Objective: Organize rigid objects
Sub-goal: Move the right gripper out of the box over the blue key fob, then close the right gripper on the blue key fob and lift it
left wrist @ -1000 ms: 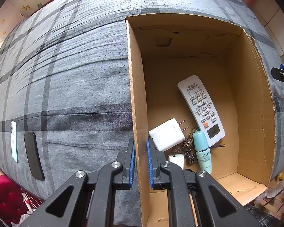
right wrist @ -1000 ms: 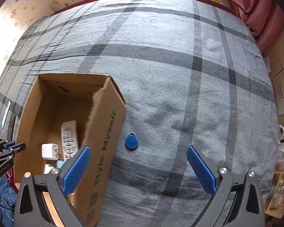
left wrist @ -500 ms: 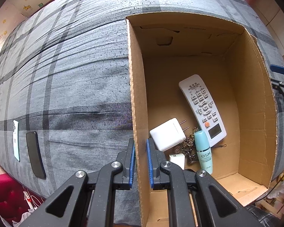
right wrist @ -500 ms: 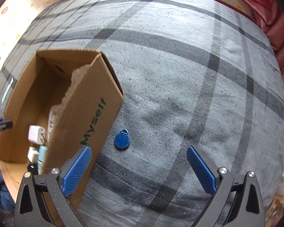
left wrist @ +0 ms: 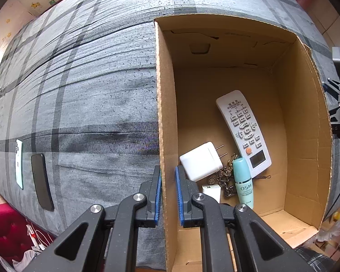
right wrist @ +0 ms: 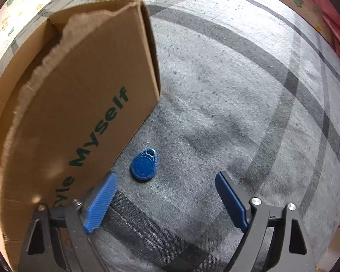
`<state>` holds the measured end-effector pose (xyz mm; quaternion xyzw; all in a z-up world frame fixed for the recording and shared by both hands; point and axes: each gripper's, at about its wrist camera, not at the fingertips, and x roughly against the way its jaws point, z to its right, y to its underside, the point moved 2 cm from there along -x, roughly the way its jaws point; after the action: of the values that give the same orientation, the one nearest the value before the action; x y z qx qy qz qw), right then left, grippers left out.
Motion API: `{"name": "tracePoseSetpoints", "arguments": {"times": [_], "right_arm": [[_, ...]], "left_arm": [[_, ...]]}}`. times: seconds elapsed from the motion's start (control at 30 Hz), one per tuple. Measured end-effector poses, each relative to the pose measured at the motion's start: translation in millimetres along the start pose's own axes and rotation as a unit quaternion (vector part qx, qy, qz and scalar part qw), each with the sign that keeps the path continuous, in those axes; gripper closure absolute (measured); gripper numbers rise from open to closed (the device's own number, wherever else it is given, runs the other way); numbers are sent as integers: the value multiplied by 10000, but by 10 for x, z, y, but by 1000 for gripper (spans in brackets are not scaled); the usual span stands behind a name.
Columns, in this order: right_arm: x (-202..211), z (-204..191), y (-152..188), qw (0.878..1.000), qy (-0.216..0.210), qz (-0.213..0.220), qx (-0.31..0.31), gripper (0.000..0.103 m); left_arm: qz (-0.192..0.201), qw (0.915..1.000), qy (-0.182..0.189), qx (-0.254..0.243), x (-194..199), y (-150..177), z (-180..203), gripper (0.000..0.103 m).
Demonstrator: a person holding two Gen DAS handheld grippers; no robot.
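Note:
My left gripper is shut on the left wall of the open cardboard box, one blue pad on each side of it. Inside the box lie a white remote, a white charger, a teal bottle, a small white block and a metal chain. In the right wrist view a blue key fob rests on the grey plaid bedcover just outside the box wall. My right gripper hovers low over the fob, its jaws closing, wide apart, touching nothing.
Two phones, one pale green and one black, lie on the bedcover near its left edge. Grey plaid cover stretches to the right of the box. Red fabric shows at the far right.
My right gripper has sunk toward the blue fob and rolled, so the fob and box wall look bigger; its jaws have narrowed a little. The left gripper keeps still on the box wall.

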<state>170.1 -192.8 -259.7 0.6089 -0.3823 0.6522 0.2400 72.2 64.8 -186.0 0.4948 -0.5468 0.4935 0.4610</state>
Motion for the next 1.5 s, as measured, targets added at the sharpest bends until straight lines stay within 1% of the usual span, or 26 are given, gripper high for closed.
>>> {"name": "tracePoseSetpoints", "arguments": {"times": [0.07,0.2,0.27,0.33,0.4,0.47,0.7,0.97,1.07,1.5], "right_arm": [[-42,-40,8,9999,-50,-29,113,23],[-116,-134,-3,9992,-153,-40,359,28],[-151,-202,-24,9989,-176,-56,436,35],[-180,-233,-40,9986,-188,-61,481,40],[-197,-253,-61,9985,-228,-62,492,51],[-224,-262,-110,9983,-287,-96,493,74],[-194,-295,-182,9988,-198,-148,430,74],[-72,-258,-132,9995,-45,-239,185,74],[-18,-159,-43,9998,12,-210,27,74],[386,-16,265,9969,302,-110,-712,74]], "left_arm": [[2,10000,-5,16,-1,-2,-5,91],[4,10000,-16,53,-5,0,-15,91],[3,10000,-17,74,-2,-3,-16,91],[10,10000,-21,94,-2,-2,-17,91],[13,9999,-26,102,-3,-1,-18,91],[10,9999,-23,115,-2,-1,-18,91],[-5,9999,-16,120,0,-8,-22,91],[-4,10000,-3,72,4,-4,-14,91],[-1,10000,11,35,12,-8,-11,91],[67,9999,12,-111,64,2,8,92]]}}
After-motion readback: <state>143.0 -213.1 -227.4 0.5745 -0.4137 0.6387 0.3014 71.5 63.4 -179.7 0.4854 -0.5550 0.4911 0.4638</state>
